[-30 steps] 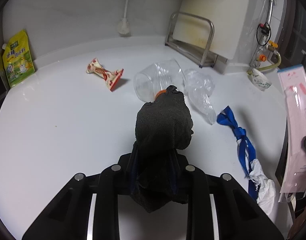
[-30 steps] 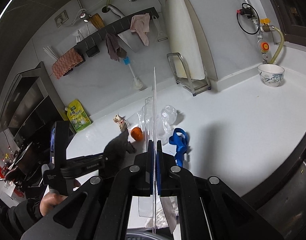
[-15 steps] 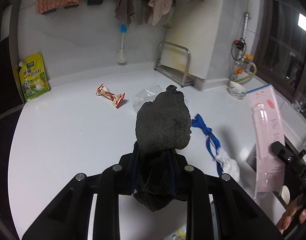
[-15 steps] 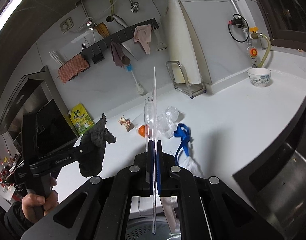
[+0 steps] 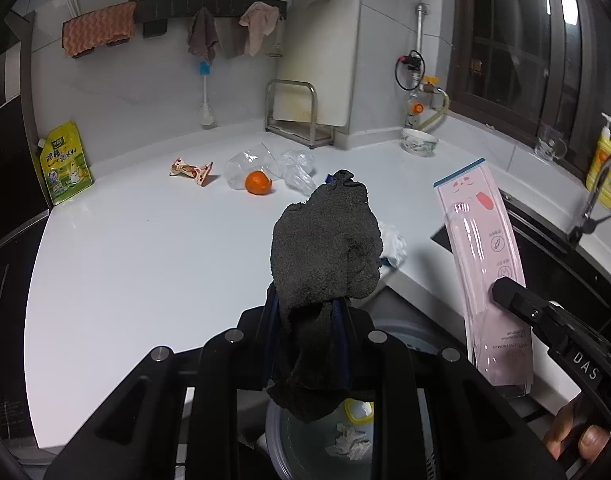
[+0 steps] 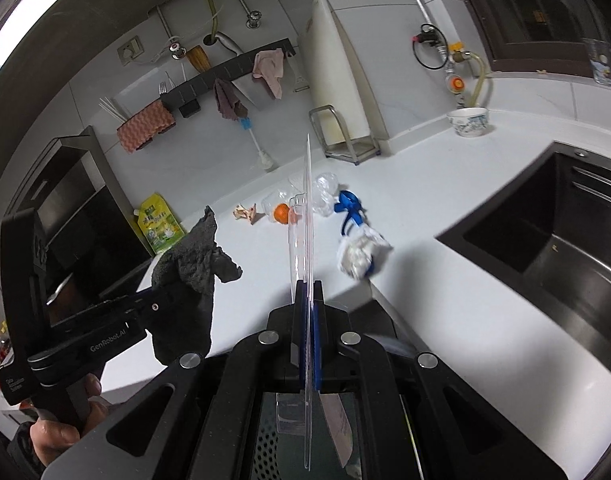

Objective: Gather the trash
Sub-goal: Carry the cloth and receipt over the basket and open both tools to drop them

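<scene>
Trash in both claws: my left gripper [image 5: 307, 312] is clamped on a crumpled dark grey cloth [image 5: 325, 256], which stands up between the fingers and sags below them above the round grey waste bin [image 5: 397, 330] at the edge of the white countertop [image 5: 145, 264]. A yellow-rimmed lid and crumpled white paper lie in the bin. My right gripper [image 6: 306, 312] is pinched tight on a flat pink-and-clear plastic package [image 5: 483, 256], held upright and seen edge-on from its own camera; its lower end hangs over the bin's perforated wall. Farther back on the countertop from the bin lie a white wad tied with blue ribbon [image 6: 359, 254], a small orange fruit [image 5: 258, 182] touching a tipped clear plastic cup [image 5: 245, 164], a crinkled clear plastic bag [image 5: 297, 168] just beside them, and a red-and-white candy wrapper [image 5: 191, 170] near the cup. A dark sink [image 6: 545, 248] sits to the right of the bin.
</scene>
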Motion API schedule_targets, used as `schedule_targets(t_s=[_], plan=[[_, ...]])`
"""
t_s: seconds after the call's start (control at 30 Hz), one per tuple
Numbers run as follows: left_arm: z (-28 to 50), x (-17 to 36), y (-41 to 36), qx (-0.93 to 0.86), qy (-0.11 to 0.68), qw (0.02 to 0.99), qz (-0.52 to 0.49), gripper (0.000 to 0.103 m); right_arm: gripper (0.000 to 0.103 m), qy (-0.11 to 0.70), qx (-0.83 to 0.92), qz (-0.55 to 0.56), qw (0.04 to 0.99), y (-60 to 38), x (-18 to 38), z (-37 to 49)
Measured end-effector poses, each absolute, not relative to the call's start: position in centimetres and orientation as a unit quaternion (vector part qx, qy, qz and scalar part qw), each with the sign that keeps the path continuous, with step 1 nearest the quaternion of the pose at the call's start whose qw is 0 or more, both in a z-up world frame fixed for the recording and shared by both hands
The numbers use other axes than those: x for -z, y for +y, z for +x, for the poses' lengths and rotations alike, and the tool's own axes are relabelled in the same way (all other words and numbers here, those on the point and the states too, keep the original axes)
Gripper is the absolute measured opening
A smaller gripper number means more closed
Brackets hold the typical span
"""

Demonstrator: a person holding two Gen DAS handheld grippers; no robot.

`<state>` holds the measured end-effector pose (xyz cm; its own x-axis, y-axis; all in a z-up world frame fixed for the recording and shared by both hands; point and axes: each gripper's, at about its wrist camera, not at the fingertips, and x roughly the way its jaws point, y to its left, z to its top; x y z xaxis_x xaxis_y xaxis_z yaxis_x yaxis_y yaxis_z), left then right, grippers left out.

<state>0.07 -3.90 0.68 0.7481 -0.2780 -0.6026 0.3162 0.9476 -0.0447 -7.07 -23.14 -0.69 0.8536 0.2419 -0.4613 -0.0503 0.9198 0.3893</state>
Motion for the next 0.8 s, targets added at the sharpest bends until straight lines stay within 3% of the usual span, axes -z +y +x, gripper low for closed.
schedule_targets(t_s=[0.8], plan=[[-3.6,7.9,-6.8,0.194,0.411,0.889,0.065,0.024,0.003,0.379,-0.037,0.189,0.905,-21.6,8.9,-10.6]])
